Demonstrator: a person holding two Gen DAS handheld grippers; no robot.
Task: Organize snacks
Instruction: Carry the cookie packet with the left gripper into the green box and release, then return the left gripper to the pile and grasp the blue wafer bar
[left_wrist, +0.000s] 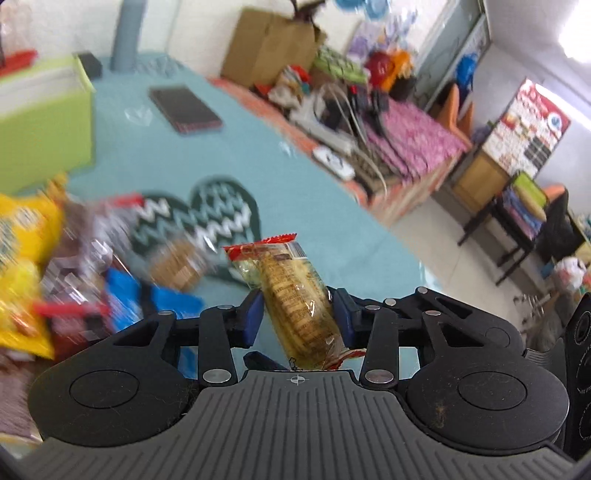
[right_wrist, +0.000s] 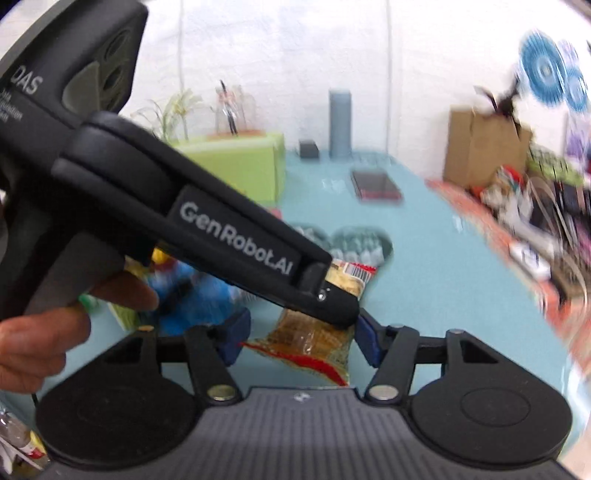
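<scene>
Left gripper (left_wrist: 297, 314) clamps a biscuit packet (left_wrist: 295, 295), lifted above the teal table (left_wrist: 332, 229). Right gripper (right_wrist: 299, 338) brackets the packet's end; closure unclear. Snack pile (left_wrist: 55, 273) left of the packet remains unsorted.

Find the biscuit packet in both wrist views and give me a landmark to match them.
Left wrist: the biscuit packet is at bottom centre, clamped between the left gripper fingers.
Right wrist: the same packet is low and central, partly hidden behind the left gripper, between the right gripper fingers.
Shared landmark: the dark notebook on the blue table.
</scene>
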